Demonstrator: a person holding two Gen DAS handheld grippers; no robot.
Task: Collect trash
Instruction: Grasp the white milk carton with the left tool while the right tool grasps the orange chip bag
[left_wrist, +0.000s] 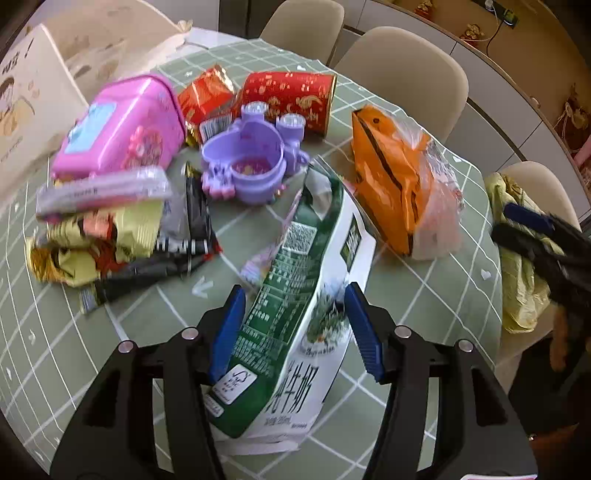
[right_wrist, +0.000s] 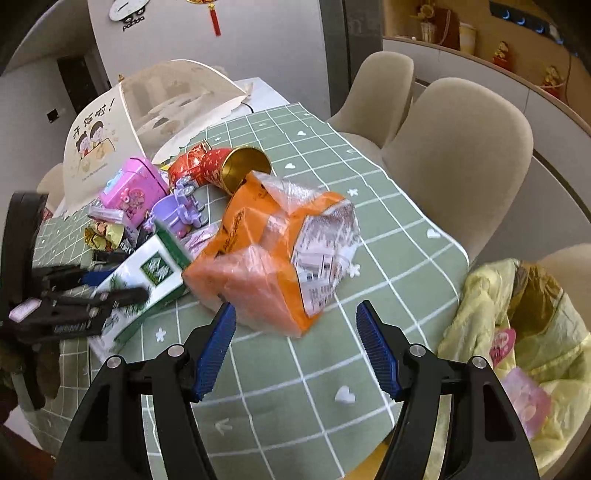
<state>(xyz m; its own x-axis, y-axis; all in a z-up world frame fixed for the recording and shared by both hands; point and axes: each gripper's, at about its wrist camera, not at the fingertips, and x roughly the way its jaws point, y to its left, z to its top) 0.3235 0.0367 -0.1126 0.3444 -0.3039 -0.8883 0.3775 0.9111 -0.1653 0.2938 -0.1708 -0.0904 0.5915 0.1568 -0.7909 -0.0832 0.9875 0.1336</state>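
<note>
A crushed green-and-white milk carton (left_wrist: 295, 295) lies on the green checked tablecloth (left_wrist: 424, 295). My left gripper (left_wrist: 295, 287) straddles it from above, jaws apart; its left pad (left_wrist: 225, 332) is at the carton's edge, with a gap at the right pad. From the right wrist the same carton (right_wrist: 155, 273) and left gripper (right_wrist: 99, 284) show at the left. An orange-and-clear plastic bag (right_wrist: 273, 258) lies just beyond my open right gripper (right_wrist: 295, 305), which holds nothing. A yellow bag (right_wrist: 535, 332) holding wrappers hangs off the table's right edge.
Behind the carton are a pile of snack wrappers (left_wrist: 110, 236), a pink toy case (left_wrist: 122, 125), a purple toy cup (left_wrist: 251, 162), a red tin (left_wrist: 291, 96) on its side and a red wrapper (left_wrist: 203, 96). A mesh food cover (right_wrist: 147, 110) stands far left. Beige chairs (right_wrist: 461, 155) line the right side.
</note>
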